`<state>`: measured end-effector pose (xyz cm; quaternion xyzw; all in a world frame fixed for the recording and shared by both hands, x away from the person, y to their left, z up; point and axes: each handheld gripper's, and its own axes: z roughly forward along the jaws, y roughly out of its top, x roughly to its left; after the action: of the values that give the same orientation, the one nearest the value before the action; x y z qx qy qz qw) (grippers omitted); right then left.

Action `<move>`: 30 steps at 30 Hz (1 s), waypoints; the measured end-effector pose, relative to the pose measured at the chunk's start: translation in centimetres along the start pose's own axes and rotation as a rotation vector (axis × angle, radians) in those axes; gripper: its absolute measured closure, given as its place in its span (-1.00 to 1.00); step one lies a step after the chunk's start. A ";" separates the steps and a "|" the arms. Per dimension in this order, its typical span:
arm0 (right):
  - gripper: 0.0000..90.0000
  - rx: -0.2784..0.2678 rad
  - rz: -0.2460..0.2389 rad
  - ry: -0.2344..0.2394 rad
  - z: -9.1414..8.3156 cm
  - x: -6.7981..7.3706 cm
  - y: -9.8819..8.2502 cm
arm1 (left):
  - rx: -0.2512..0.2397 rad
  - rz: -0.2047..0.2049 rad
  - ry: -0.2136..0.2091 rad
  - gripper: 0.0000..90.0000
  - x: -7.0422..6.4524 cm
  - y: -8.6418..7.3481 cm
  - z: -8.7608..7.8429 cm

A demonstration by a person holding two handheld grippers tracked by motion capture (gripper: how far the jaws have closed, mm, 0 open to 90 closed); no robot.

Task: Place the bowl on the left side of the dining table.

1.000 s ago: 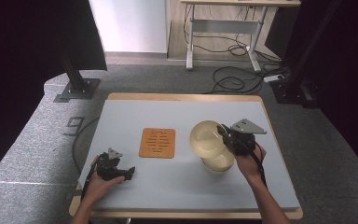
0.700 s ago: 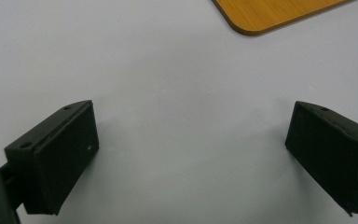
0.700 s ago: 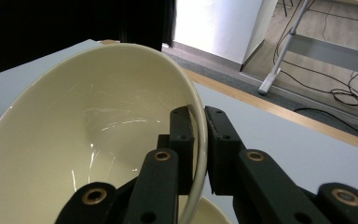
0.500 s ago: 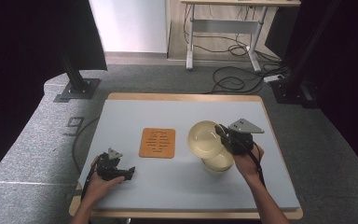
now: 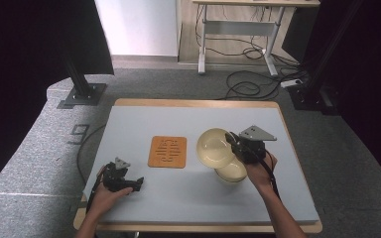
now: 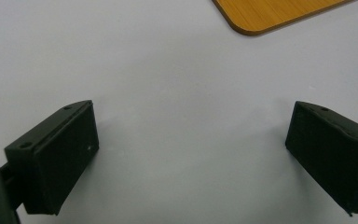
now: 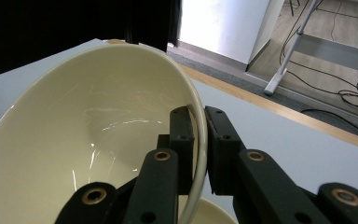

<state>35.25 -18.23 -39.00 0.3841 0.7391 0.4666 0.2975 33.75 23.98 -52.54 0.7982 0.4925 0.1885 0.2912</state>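
Grey carpet is surrounding the table [image 5: 178, 198], whose pale blue-grey top is carrying everything in play. Using the orange trivet [image 5: 167, 151] near the table's middle as the landmark: the upper cream bowl [image 5: 214, 148] is hanging tilted just to the right of the trivet, its inside facing toward the trivet, lifted off a second cream bowl [image 5: 231, 171] that is sitting upright on the table just below and to the right of it. The right gripper [image 5: 235, 140] is clamping the tilted bowl's rim; in the right gripper view its two black jaws are pressing on either side of the thin rim [image 7: 200, 144], one inside the bowl and one outside. The left gripper [image 5: 138, 181] is resting on the table below and to the left of the trivet, held by the person's left hand [image 5: 104, 196]. In the left gripper view its jaws are standing wide apart over bare tabletop, with a corner of the trivet [image 6: 279, 14] lying ahead of them.
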 end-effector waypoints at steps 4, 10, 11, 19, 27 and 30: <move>0.82 0.001 -0.003 0.000 0.2 0.1 0.0 | 0.000 0.000 0.001 -0.94 0.0 0.0 0.0; 0.82 -0.003 -0.005 0.001 0.2 0.2 0.1 | 0.000 0.000 0.001 -0.94 0.0 0.0 0.0; 0.82 -0.003 -0.008 0.000 0.3 0.2 0.1 | 0.000 0.000 0.001 -0.94 0.0 0.0 0.0; 0.82 -0.001 -0.024 -0.002 0.9 0.7 0.2 | 0.000 -0.001 0.001 -0.94 0.0 0.0 0.0; 0.82 0.003 -0.032 0.005 1.6 1.1 0.4 | -0.001 -0.001 0.001 -0.94 0.0 0.0 0.0; 0.82 0.001 -0.032 0.006 1.7 1.2 0.5 | 0.000 0.000 0.001 -0.94 0.0 0.0 0.0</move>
<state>36.10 -16.25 -39.26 0.3711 0.7464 0.4625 0.3021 33.72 23.97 -52.53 0.7982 0.4926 0.1891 0.2908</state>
